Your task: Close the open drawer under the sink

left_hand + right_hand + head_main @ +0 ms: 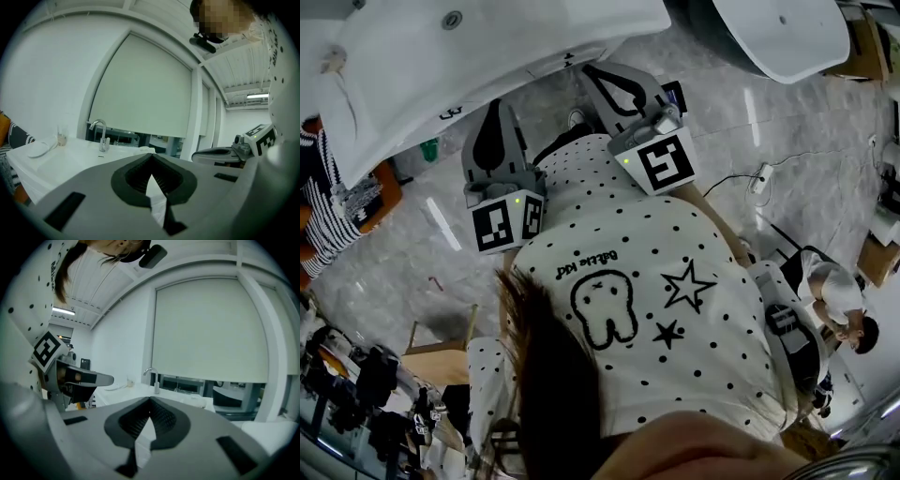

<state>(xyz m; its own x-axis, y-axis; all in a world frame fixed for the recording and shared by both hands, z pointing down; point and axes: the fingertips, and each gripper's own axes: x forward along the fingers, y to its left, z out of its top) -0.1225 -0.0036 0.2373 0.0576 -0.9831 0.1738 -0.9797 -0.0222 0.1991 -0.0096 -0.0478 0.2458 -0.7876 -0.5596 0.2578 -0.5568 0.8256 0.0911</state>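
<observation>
White fills the far left of your head view: the sink [412,66] seen from above, with the drain [452,19] showing in its basin. Only that view shows the grey marbled floor [394,253], your dotted shirt [656,281] and a second white basin [778,33] at the far right. It also shows a power strip [759,178] on the floor and another person [839,305] at the near right. You see both tools from behind there, the left gripper [496,105] and the right gripper [589,69] side by side, apart, pointing toward the sink's near edge.

The two gripper views add what the head view lacks. The faucet [99,135] stands upright at the sink's far rim, and a pale blind [140,89] is drawn down over the window behind it. Left of the faucet a small cup-like thing [61,138] stands on the rim; what it holds is too small to tell. Each gripper view catches the other gripper at its edge.

Your left gripper's jaws are pressed together with nothing between them. The right gripper's jaws also meet at the tips, empty.

The drawer under the sink shows in no view. The sink top covers it from above, and both gripper views look across the rim.
</observation>
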